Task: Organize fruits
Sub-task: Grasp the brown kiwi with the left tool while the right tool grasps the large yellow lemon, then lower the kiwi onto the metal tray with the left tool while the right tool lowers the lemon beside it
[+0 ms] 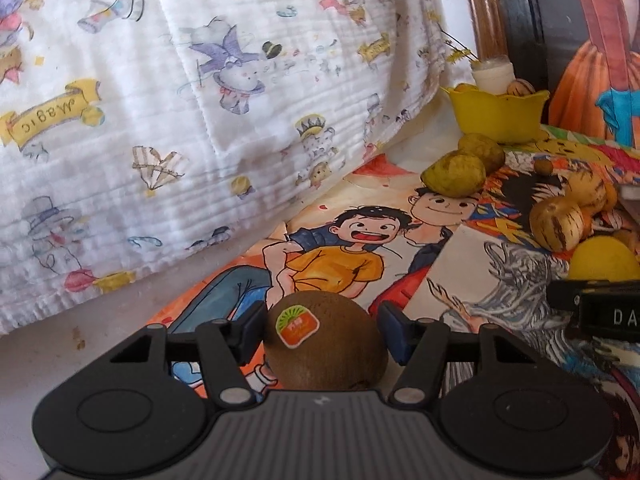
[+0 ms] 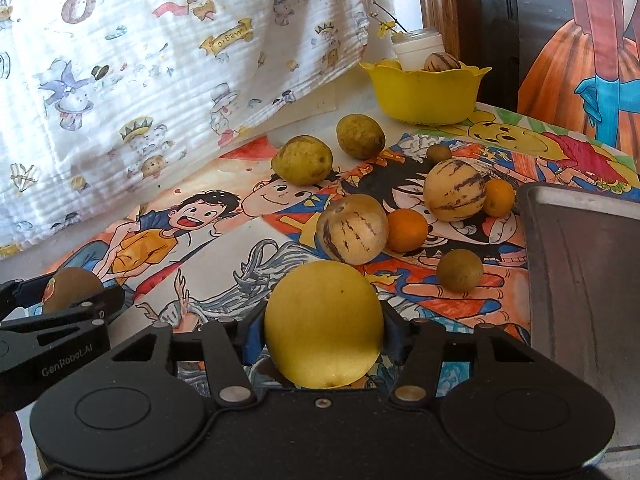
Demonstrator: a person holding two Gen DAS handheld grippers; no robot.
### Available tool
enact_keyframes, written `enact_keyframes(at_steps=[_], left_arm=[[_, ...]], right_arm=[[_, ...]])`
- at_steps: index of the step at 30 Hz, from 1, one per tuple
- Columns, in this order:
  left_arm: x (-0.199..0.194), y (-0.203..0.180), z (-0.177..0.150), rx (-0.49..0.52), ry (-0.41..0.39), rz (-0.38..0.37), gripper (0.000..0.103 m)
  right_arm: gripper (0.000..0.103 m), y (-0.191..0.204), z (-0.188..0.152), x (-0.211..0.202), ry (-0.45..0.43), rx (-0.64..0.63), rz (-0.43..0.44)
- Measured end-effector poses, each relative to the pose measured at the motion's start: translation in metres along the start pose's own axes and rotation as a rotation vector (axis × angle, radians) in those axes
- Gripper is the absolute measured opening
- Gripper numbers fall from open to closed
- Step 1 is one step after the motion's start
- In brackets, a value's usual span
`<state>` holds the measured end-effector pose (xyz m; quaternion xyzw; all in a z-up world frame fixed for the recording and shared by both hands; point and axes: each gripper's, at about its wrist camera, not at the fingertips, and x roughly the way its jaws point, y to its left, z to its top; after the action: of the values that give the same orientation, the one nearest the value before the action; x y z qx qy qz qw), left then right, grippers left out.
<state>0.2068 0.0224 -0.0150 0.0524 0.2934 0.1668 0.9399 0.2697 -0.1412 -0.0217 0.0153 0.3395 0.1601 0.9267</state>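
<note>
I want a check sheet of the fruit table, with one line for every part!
Surface: table covered in cartoon drawings.
Job's things: kiwi; yellow fruit; striped melons; oranges; green fruits; yellow bowl holding a striped fruit; metal tray.
Clutter: white jar with twigs.
Grippers: left gripper pads against the kiwi; right gripper pads against the yellow fruit.
Cables: nothing seen.
Surroundings: printed white cloth; orange painted panel.

The left gripper points slightly downward, its pads pressed on a brown fruit. Just to its right, the right gripper clamps a yellow fruit.
</note>
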Motion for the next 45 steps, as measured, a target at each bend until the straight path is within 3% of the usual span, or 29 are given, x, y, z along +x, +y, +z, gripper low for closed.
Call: enact_keyframes(at_steps=[8,19,24,34,45], left_arm=[[-0.010,0.000,-0.002,0.021,0.005,-0.026,0.063],[-0.023,0.008,0.006,-0.192,0.060,-0.291,0.063],[-0.027,-0.004,0.016,-0.223,0.067,-0.386,0.063],[-0.032,-0.081,0.072,-0.137,0.015,-0.570,0.063],[0.008,-0.198,0.111,-0.051,-0.042,-0.716,0.063]], right_arm=[[0.058,-0.003,-0.003,-0.009,-0.001,0.013,0.018],[0.057,-0.022,-0.006,-0.040,-0.038,0.070,0.043],[0.057,-0.049,-0.002,-0.069,-0.079,0.102,0.032],[0.058,-0.158,0.029,-0.113,-0.148,0.139,-0.033],[0.057,-0.282,0.072,-0.064,-0.111,0.171,-0.087]])
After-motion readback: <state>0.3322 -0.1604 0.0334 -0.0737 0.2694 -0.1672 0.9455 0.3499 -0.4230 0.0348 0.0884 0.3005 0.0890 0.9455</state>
